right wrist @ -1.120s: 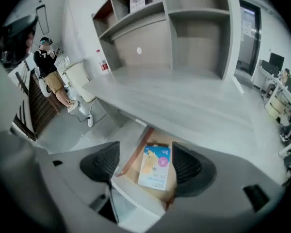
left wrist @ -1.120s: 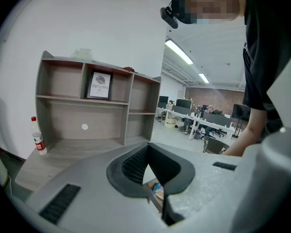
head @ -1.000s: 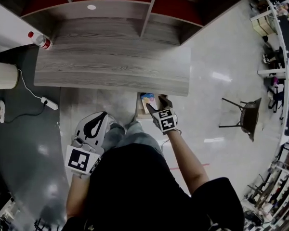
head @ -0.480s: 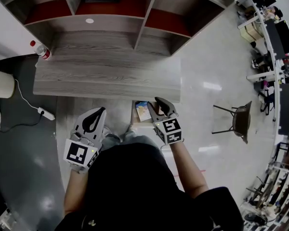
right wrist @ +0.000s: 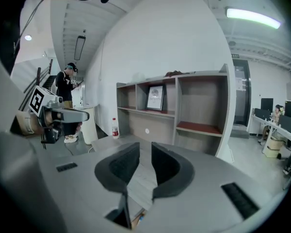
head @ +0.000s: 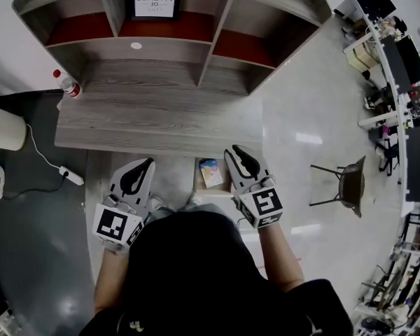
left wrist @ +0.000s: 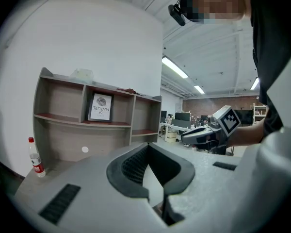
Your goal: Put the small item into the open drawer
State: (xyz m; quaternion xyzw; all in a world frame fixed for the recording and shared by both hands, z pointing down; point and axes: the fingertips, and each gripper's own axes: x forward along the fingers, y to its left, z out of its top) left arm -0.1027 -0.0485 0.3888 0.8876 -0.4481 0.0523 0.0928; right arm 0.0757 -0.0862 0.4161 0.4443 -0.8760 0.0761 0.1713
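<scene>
Evidently done: small item (head: 211, 173) lies in the open drawer (head: 199, 178) at centre frame; my right gripper (head: 235, 152) beside it, empty, jaws just closing to a slit; left gripper (head: 144, 166) shut, parked aside, unneeded, I judge.

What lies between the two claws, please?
In the head view: the open drawer holding the small item. The empty right claw has just been closing.

The small item (head: 211, 173) lies in the open drawer (head: 198, 180) under the grey desk's (head: 161, 121) front edge.
</scene>
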